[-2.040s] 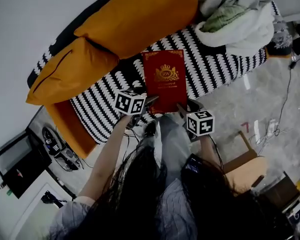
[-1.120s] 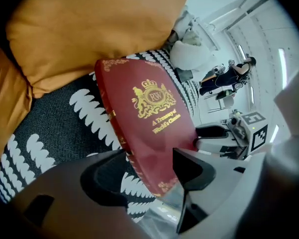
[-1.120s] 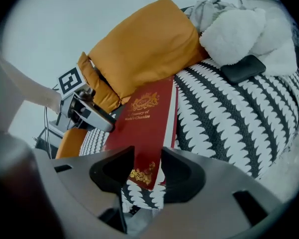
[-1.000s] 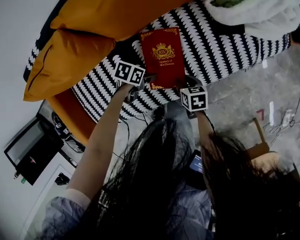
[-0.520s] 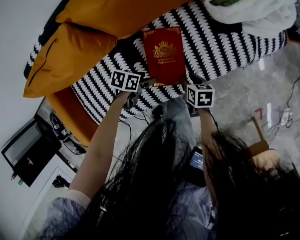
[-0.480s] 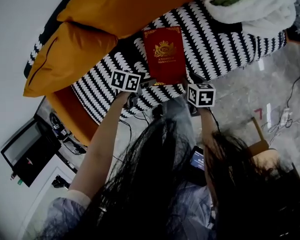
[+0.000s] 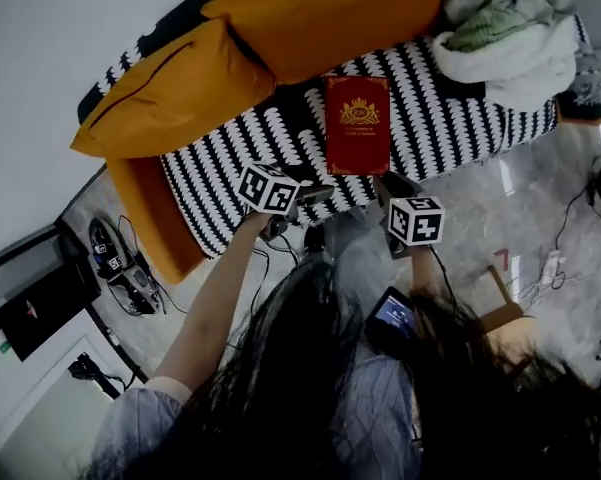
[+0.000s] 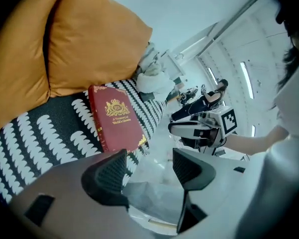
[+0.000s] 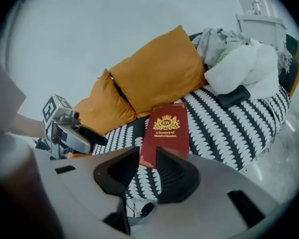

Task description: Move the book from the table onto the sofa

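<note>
In the head view, the book point(image 7: 357, 125) lies flat on the sofa point(image 7: 230, 163), at 12 o'clock from me, just under the pillows point(image 7: 180, 93). My left gripper point(image 7: 313, 195) hangs at the book's 7 o'clock. My right gripper point(image 7: 388, 184) is near its 5 o'clock corner. Neither one holds it. I think the book is placed, so the best thing is to pull both hands straight away and not bump it.

In the left gripper view, the jaws stand wide apart with nothing between them. The book lies past them at 11 o'clock.

In the right gripper view, the jaws are closing, about half apart, and they are empty. The book lies past them at 12 o'clock.
</note>
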{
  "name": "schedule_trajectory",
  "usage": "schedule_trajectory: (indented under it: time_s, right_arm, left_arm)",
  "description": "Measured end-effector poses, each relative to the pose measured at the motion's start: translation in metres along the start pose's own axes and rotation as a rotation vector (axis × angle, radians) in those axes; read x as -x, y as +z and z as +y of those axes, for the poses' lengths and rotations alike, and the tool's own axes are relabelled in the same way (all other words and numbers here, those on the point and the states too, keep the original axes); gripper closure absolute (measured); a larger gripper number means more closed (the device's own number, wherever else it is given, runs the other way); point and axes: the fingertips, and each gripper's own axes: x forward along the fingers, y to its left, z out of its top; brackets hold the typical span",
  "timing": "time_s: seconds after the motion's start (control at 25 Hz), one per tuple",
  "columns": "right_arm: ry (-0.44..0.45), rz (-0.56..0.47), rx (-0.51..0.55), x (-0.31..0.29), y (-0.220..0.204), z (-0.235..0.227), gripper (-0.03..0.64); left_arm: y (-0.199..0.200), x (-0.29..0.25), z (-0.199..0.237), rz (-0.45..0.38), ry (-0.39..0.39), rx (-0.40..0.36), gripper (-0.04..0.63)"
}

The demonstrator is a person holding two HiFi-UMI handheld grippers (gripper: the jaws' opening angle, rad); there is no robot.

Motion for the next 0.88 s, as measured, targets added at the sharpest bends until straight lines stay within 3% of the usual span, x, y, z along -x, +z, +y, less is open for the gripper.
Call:
schedule_trajectory:
  time_s: [0.24, 0.64, 0.88]
  right_arm:
    - [0.036, -0.074, 0.049, 0.061, 0.029, 0.070, 0.537]
    - [-0.089, -0.195, 0.206, 0.164, 0.053, 0.161, 0.565]
    - [-0.103, -0.281, 0.193, 0.216, 0.039, 0.206, 0.569]
  left_arm:
    - [-0.012, 0.066, -0.055, -0.172, 0.002, -0.013, 0.296]
    - [-0.025, 0.164, -0.139, -0.417, 0.011, -0.072, 0.313]
    - [-0.038, 0.217, -0.169, -0.538, 0.053, -0.116, 0.348]
